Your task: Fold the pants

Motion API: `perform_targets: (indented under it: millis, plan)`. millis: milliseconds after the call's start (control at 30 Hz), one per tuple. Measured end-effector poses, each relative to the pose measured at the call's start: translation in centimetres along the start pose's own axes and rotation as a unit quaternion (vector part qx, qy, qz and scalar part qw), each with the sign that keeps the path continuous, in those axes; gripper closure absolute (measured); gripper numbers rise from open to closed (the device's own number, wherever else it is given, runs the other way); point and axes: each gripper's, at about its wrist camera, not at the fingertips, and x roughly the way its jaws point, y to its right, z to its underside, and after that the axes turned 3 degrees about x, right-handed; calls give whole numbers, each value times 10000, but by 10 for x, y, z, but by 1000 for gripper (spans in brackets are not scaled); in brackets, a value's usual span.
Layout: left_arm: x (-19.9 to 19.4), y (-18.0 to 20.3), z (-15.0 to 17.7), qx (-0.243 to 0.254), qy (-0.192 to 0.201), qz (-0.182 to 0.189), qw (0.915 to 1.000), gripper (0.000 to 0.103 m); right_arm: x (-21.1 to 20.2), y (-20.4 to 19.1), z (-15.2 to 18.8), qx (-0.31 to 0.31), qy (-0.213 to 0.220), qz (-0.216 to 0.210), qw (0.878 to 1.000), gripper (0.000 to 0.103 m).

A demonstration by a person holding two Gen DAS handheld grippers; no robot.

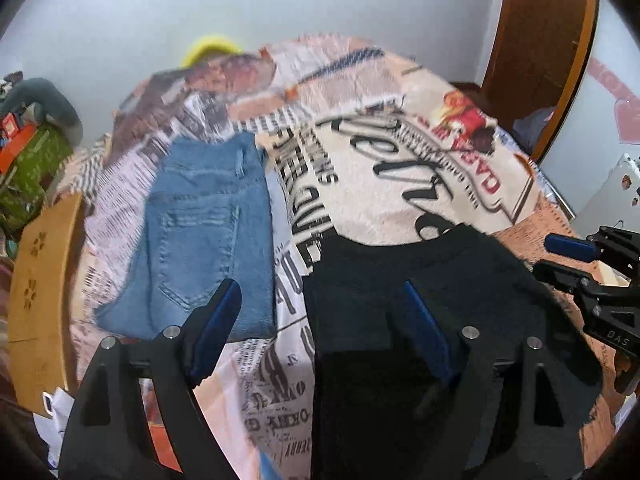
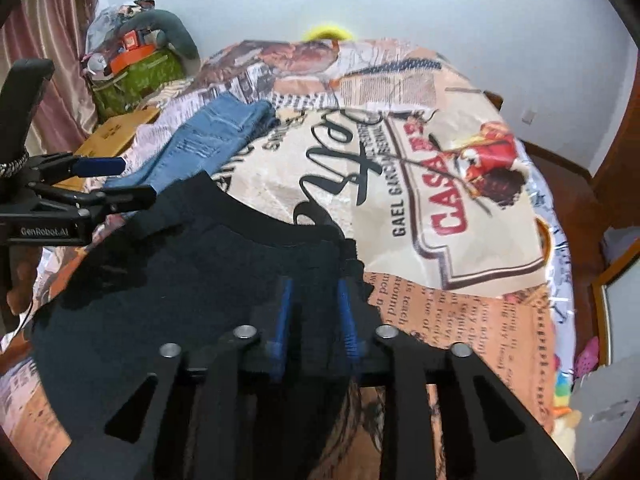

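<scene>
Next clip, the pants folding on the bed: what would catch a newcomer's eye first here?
The loud newspaper-print bedspread fills both views. On it, dark pants lie in the foreground, with the right claw over their right edge and the left claw spread wide above their left side. Folded blue jeans lie further back on the left.

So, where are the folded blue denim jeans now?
The folded blue denim jeans lie on the newspaper-print bedspread, left of the dark pants in the left wrist view, near the bed's left edge beside a wooden board.
</scene>
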Motion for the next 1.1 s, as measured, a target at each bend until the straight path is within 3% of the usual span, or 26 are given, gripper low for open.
perform_targets:
  millis: [133, 233, 300, 667, 967, 1100]
  plan:
    - [-31, 1, 5, 77, 281, -118, 9995, 6, -28, -3, 3, 56, 278, -1, 9996, 49]
    - [-43, 1, 13, 94, 304, -94, 9994, 3, -45, -5, 7, 160, 415, -50, 9990, 31]
    - [-43, 0, 19, 60, 232, -46, 9997, 2, -53, -6, 12, 225, 448, -87, 9987, 26]
    - [7, -2, 64, -214, -670, 484, 9963, 2, -28, 2, 56, 739, -281, -354, 9962, 25]
    - [33, 7, 60, -466, -1031, 1064, 9879, 1, -4, 18, 65, 1444, -573, -1063, 9821, 24]
    - [45, 3, 57, -702, -1287, 1495, 9778, 1, 3, 20, 63, 1526, -621, -1263, 9782, 21]
